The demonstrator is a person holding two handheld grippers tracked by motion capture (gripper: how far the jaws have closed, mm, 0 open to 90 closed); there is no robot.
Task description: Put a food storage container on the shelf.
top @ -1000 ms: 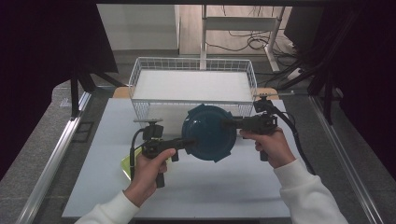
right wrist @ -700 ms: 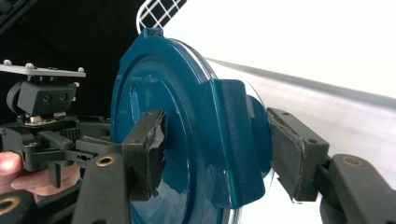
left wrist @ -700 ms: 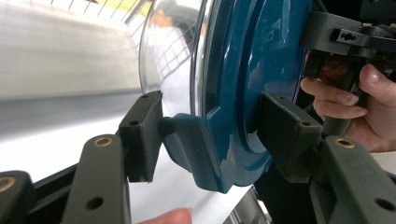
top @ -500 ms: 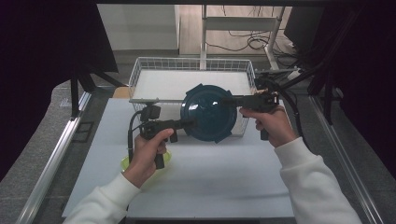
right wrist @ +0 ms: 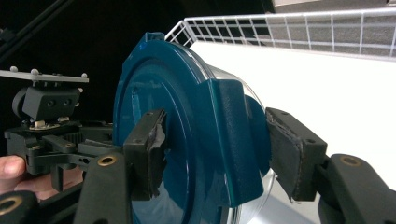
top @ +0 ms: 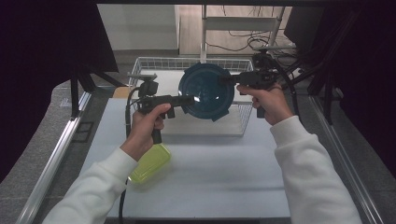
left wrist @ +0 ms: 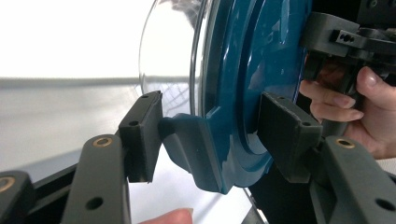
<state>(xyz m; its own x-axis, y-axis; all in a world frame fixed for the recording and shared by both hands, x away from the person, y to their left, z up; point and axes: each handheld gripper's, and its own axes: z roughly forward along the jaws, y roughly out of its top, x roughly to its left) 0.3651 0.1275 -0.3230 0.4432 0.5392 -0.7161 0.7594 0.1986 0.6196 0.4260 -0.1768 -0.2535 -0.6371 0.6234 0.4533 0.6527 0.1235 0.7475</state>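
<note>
A teal lid (top: 207,91), white wire basket (top: 154,64), yellow-green cup (top: 150,163), pale blue-grey table (top: 210,172) and white sleeves (top: 313,172)

Looks like a lab / recording rig, not a home. Work table (top: 196,186) w/ plain white top, metal rails (top: 51,154) along both sides, black curtains (top: 42,56) hung left & right. Bare floor behind w/ loose cables (top: 243,44) and a metal stand (top: 204,28). Wire basket (top: 233,122) at table's far edge. Person in white sleeves (top: 308,172) works w/ handheld grippers trailing cables, cams mounted on them.
</note>
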